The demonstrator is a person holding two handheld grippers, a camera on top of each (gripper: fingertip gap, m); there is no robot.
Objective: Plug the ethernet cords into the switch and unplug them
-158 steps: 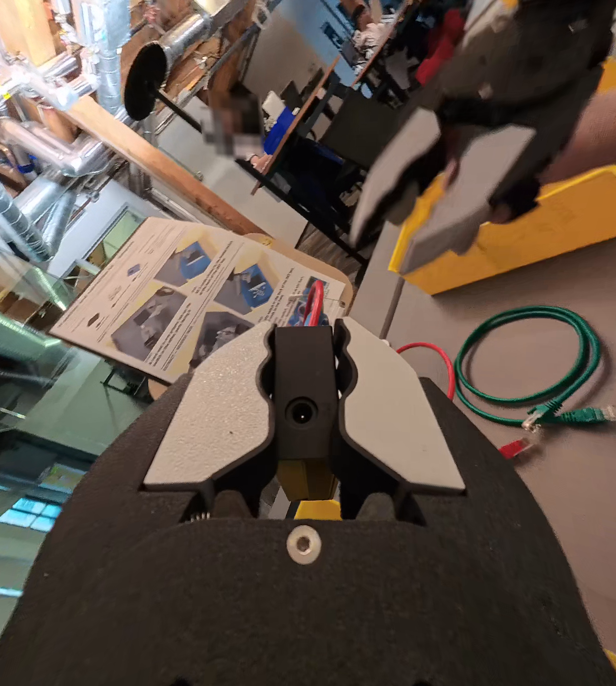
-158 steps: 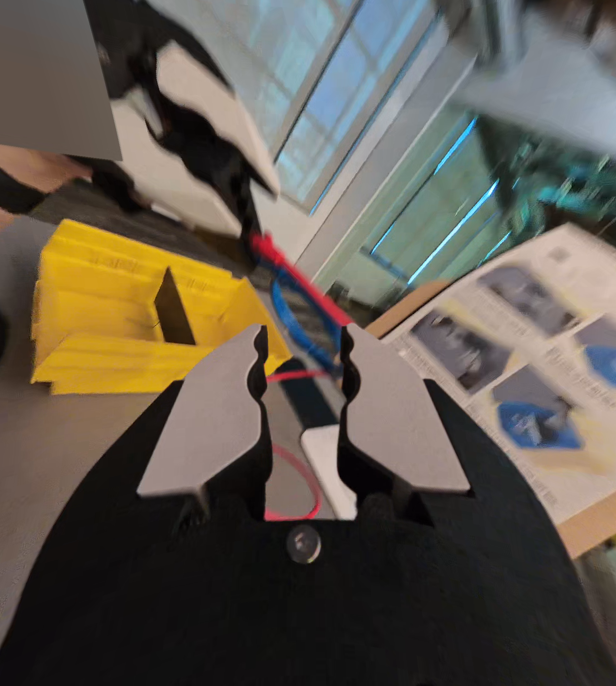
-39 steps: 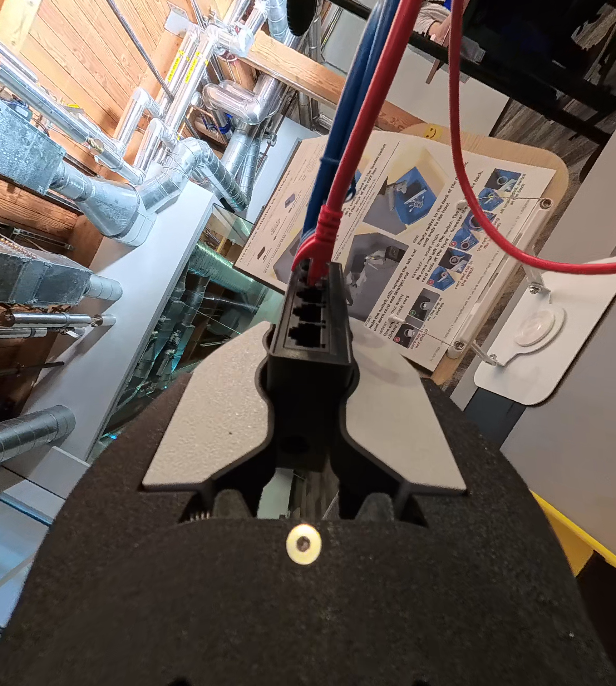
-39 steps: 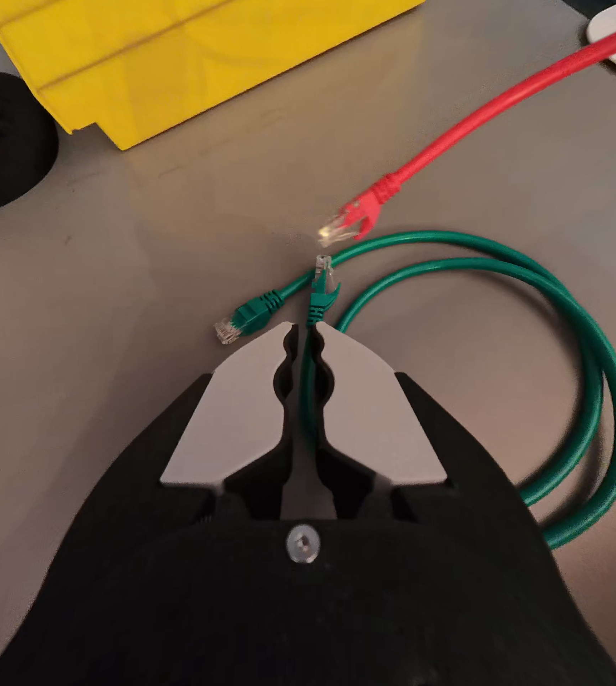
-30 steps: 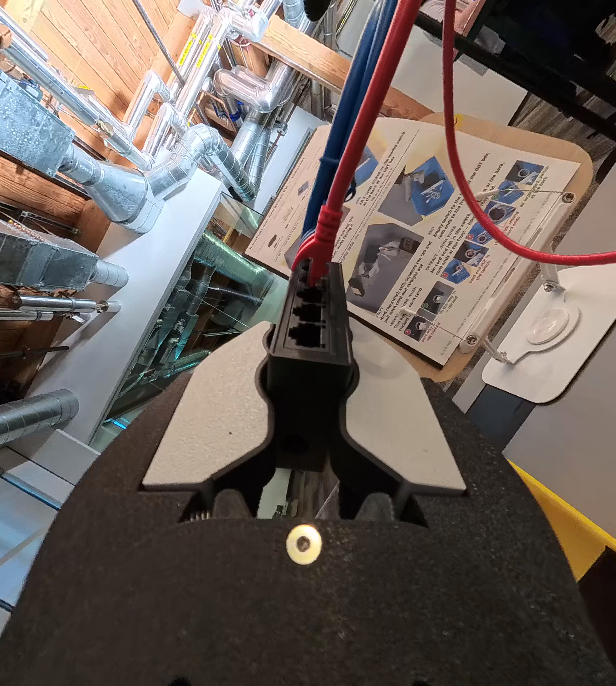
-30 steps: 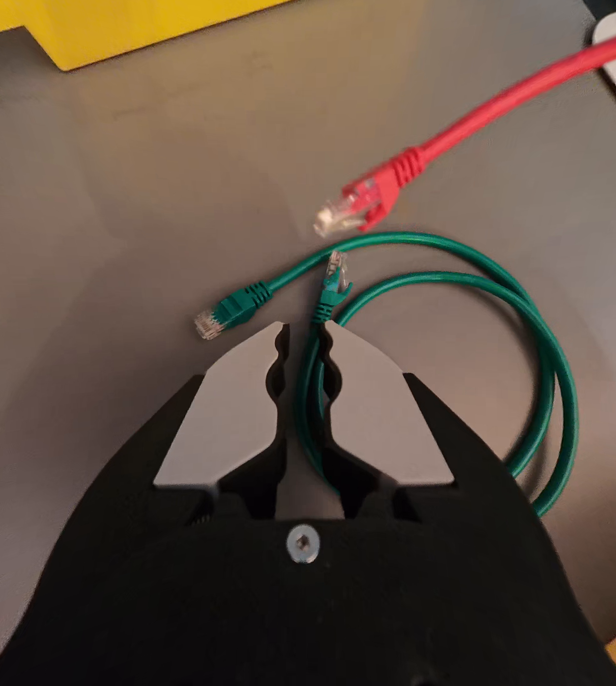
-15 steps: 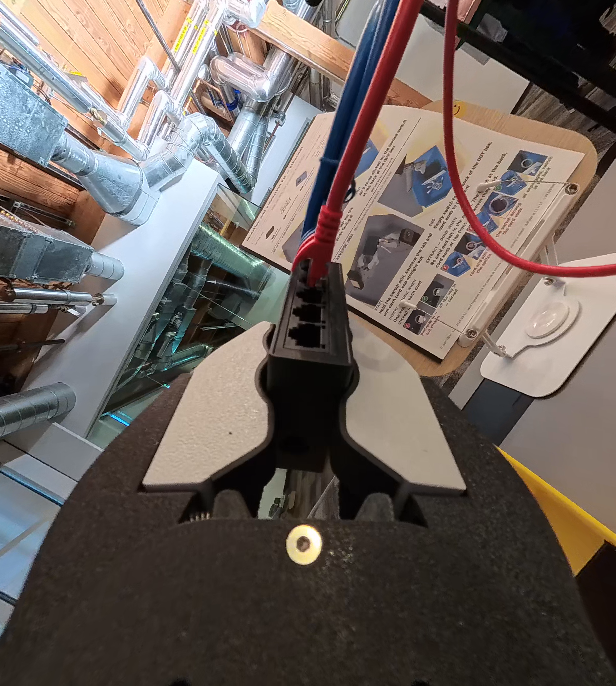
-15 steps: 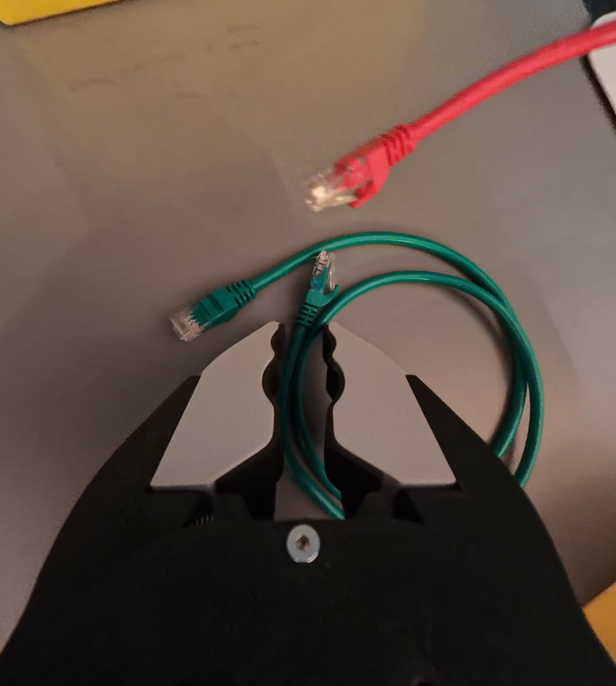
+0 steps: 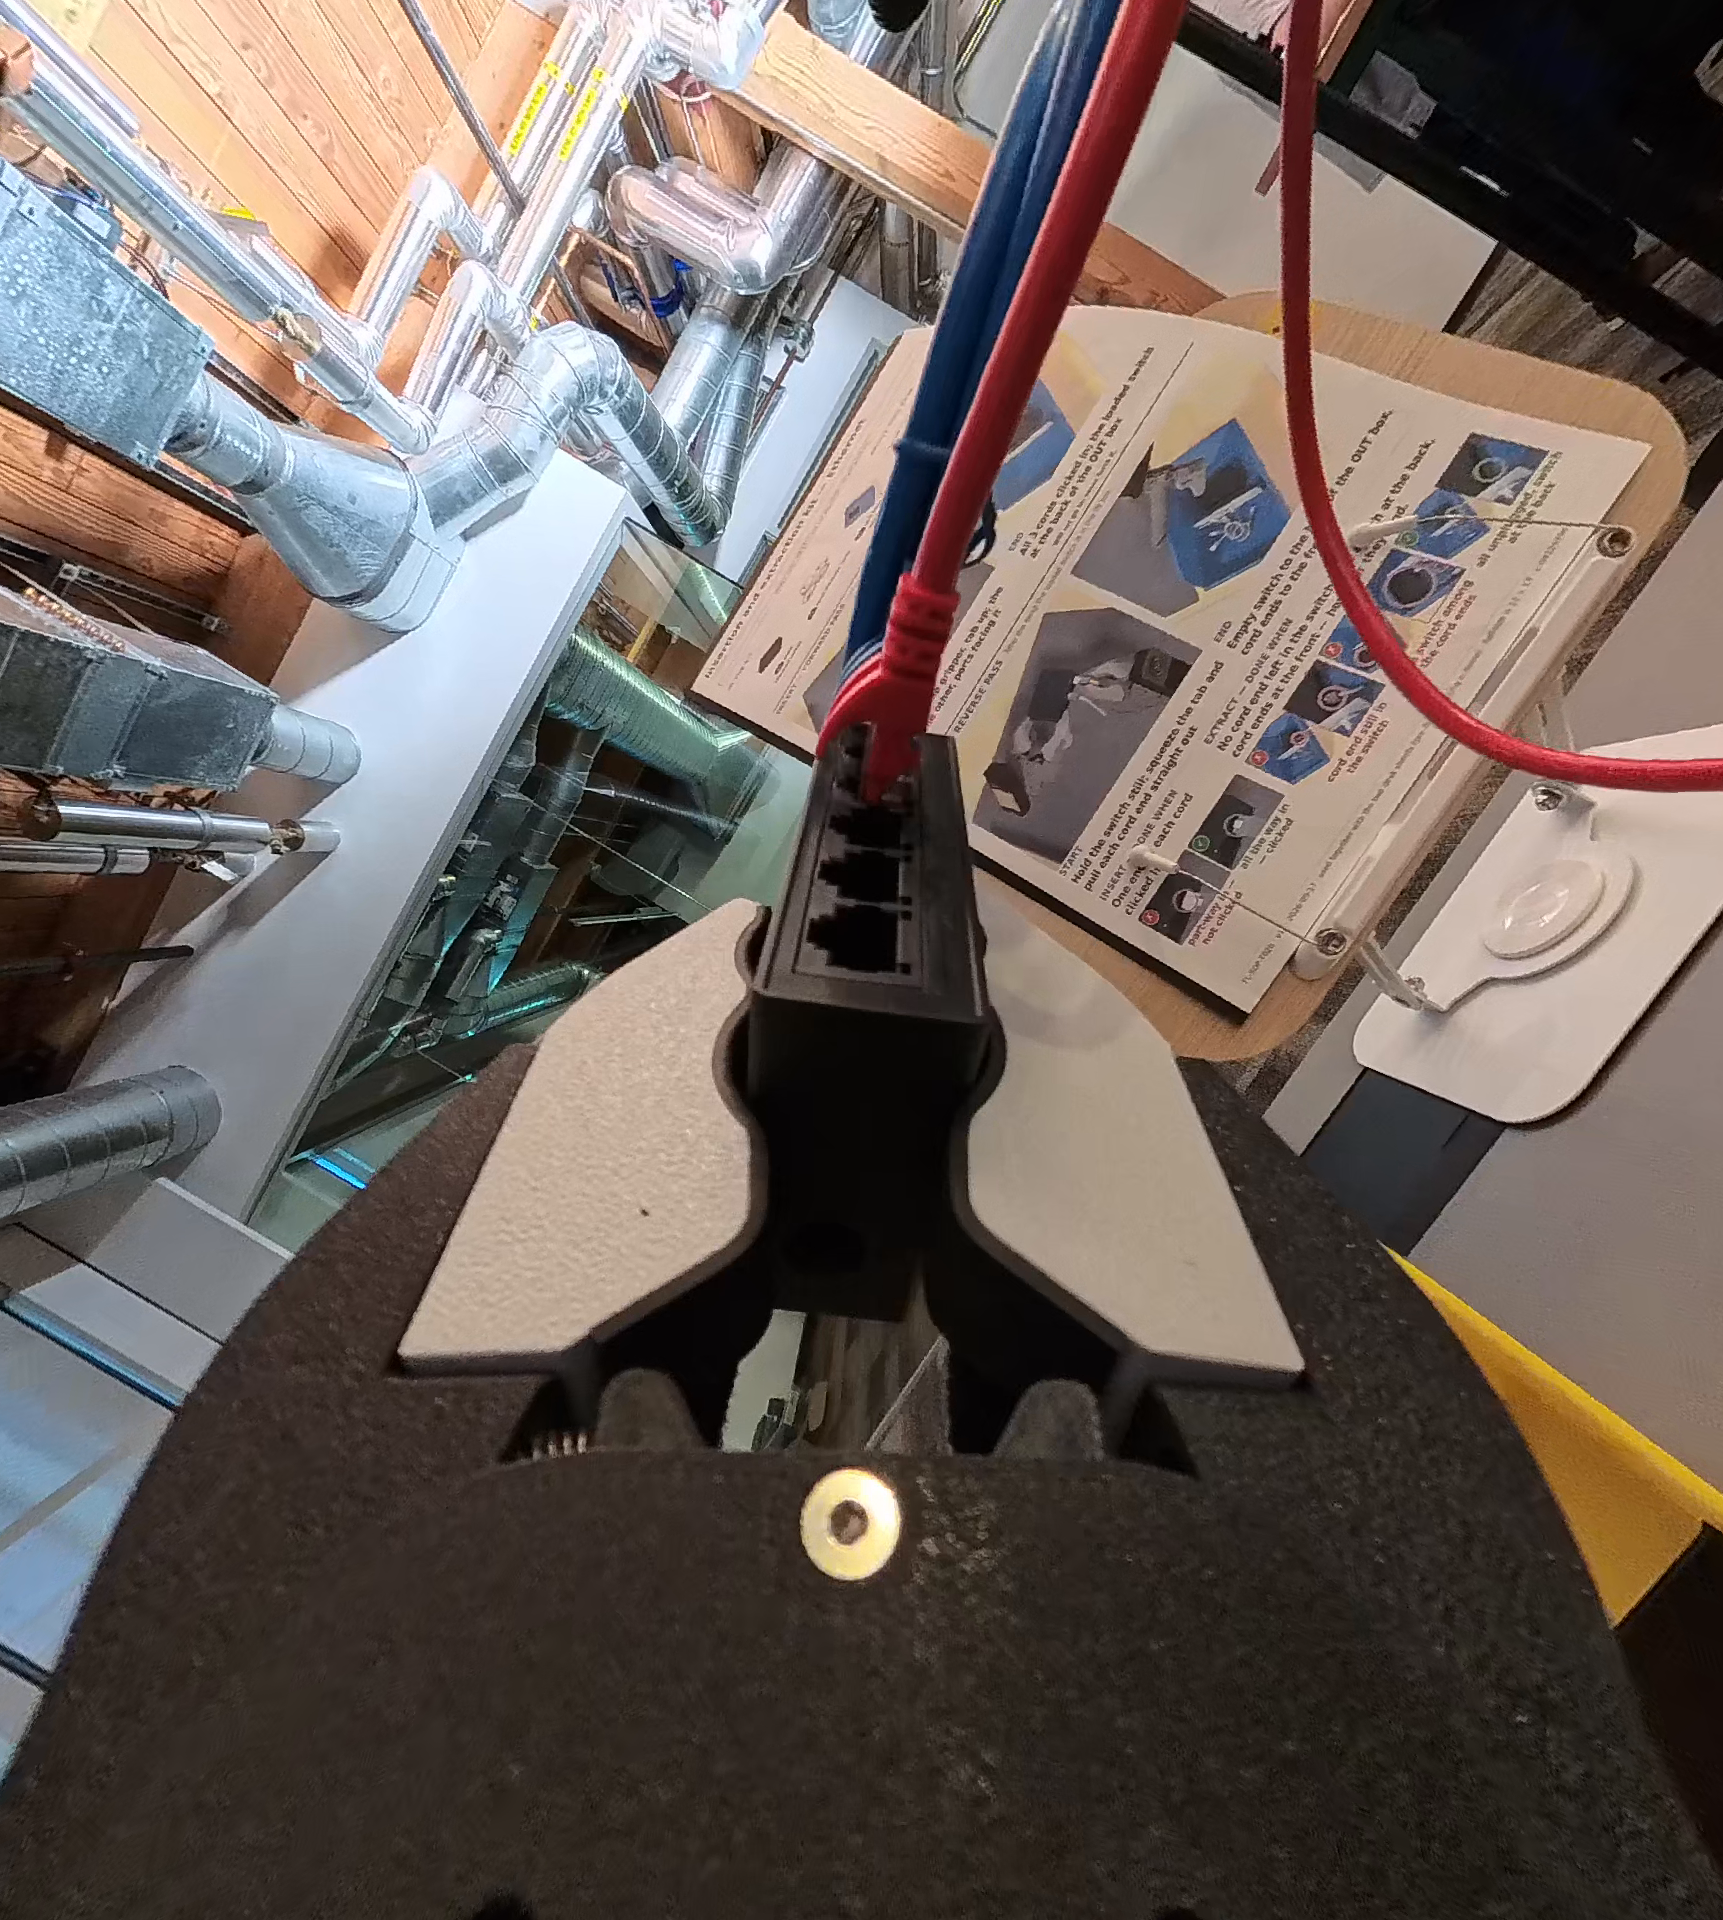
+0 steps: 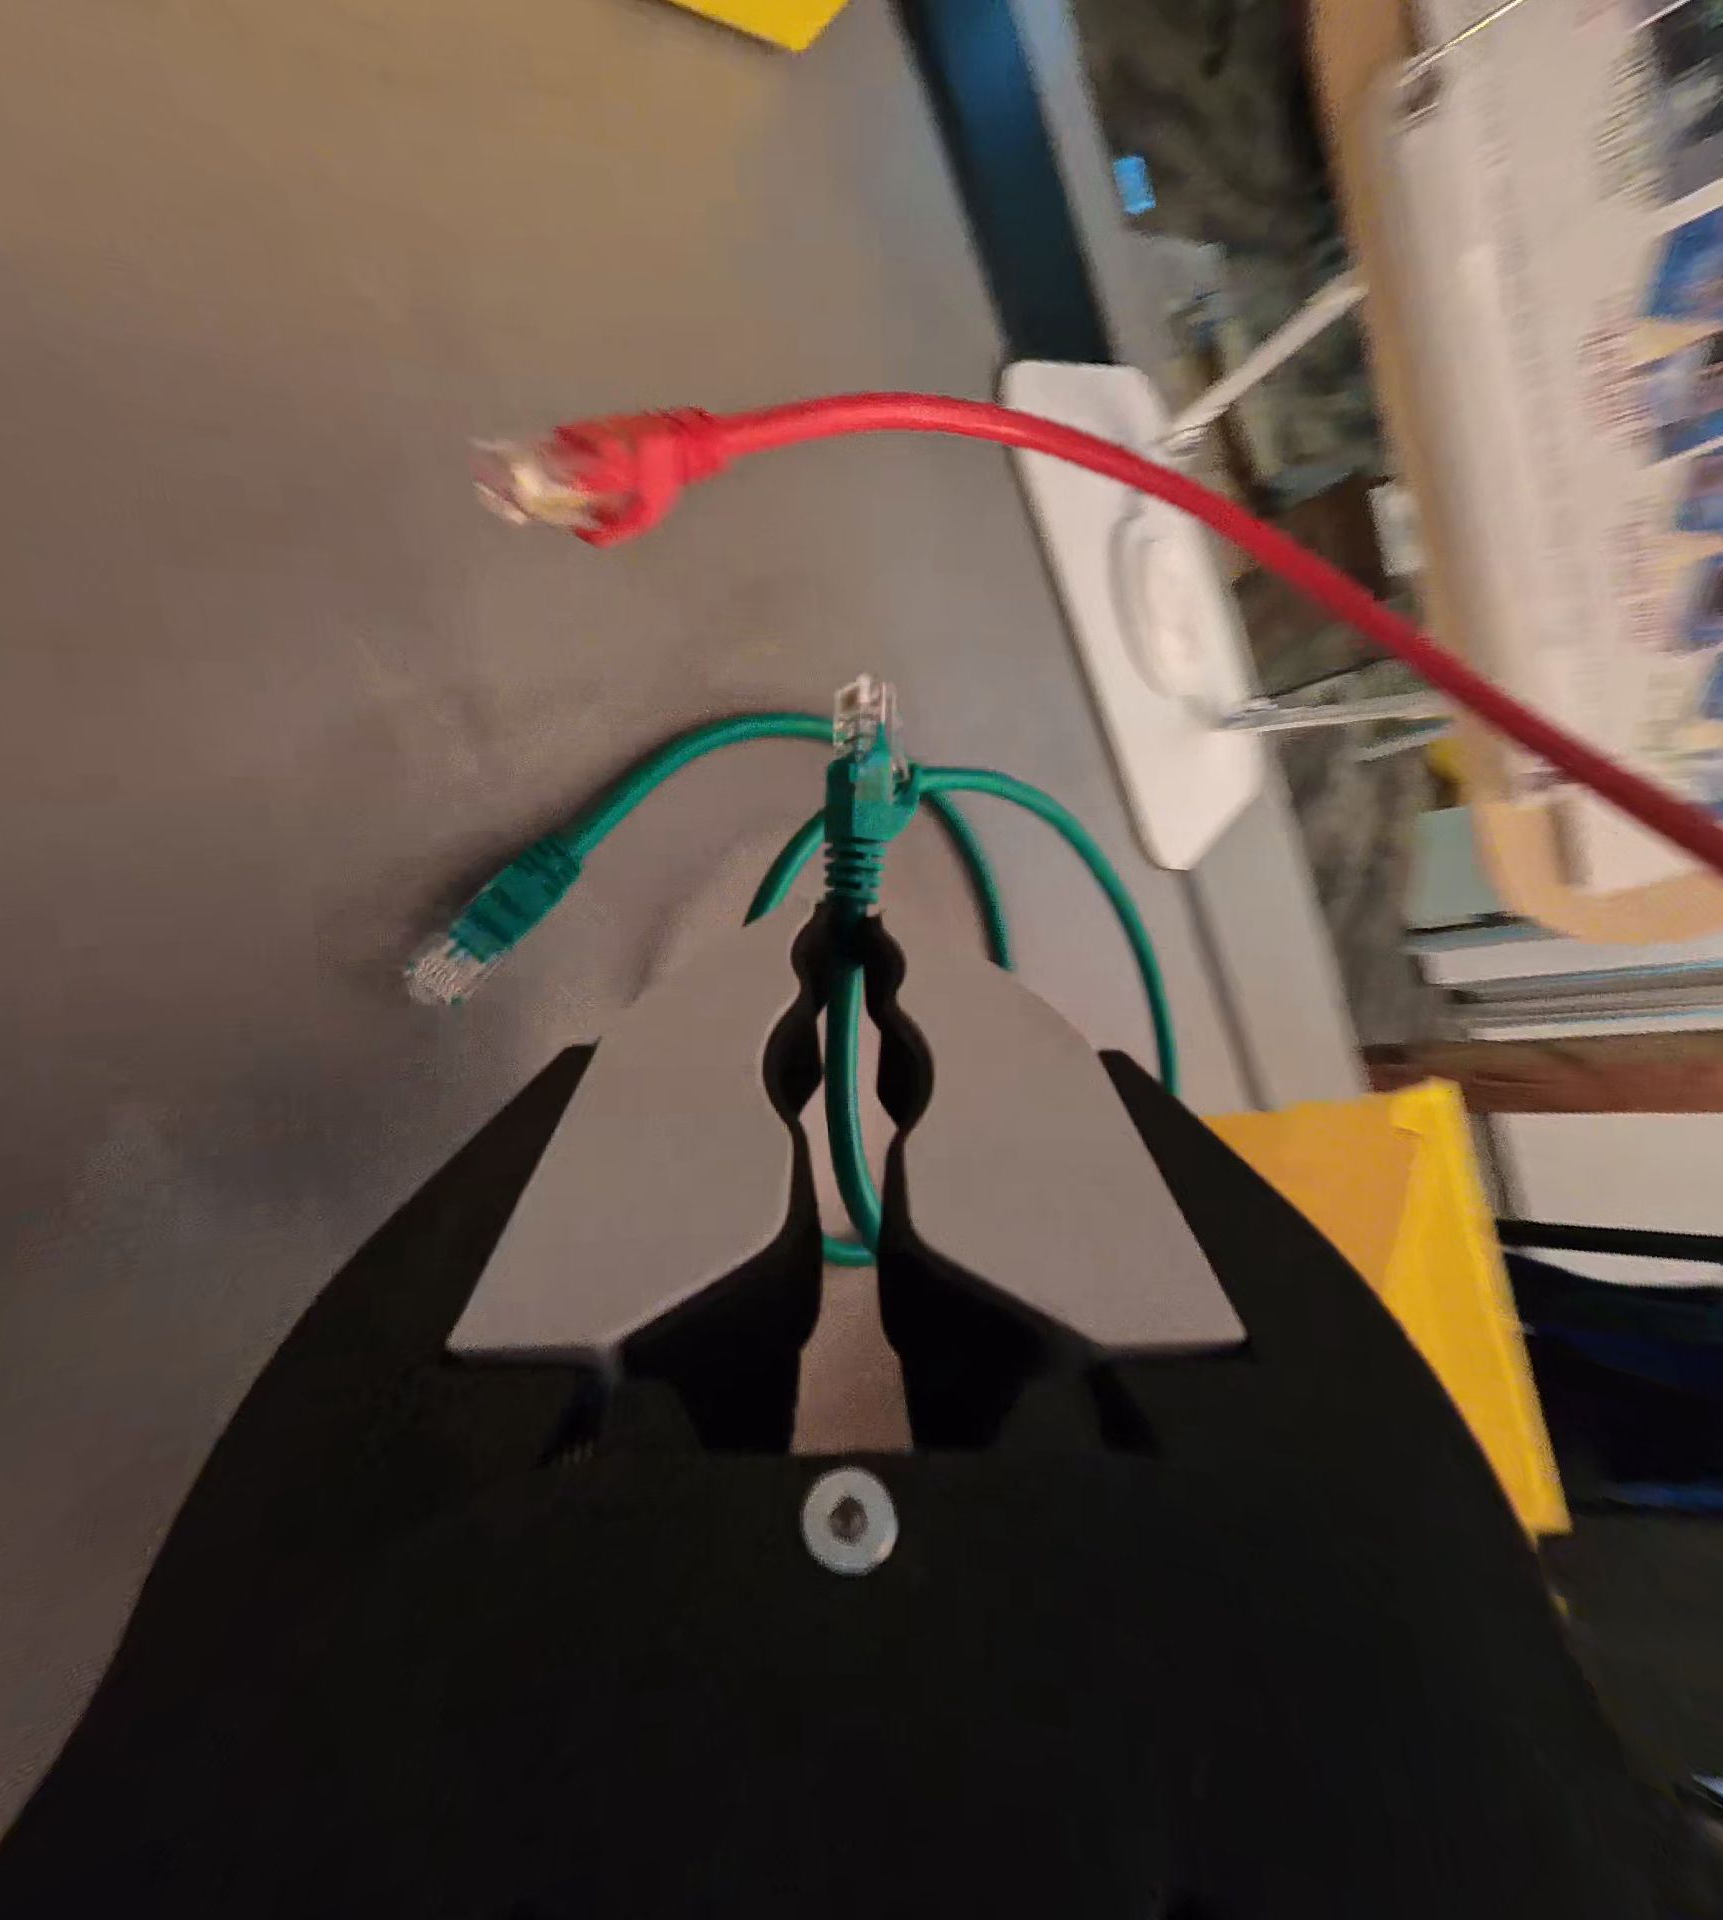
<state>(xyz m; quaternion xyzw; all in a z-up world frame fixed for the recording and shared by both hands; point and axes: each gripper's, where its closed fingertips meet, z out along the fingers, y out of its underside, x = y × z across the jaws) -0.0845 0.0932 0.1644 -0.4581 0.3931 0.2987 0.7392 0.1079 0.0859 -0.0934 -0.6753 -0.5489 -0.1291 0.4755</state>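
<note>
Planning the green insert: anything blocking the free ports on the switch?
Nothing visible does. The switch, shut in the left tool, shows three open ports nearest the camera; the red cord and blue cord occupy the far end. The right tool grips the green cord.

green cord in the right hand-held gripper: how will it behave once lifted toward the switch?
Probably floppy: the green cord lies in loose loops, so the slack will trail. Its plug sticks straight out past the right hand-held gripper, so that short end likely stays stiff. Looks light.

Left gripper point(image 9: 862, 997) and right gripper point(image 10: 841, 935) both clamped
</note>
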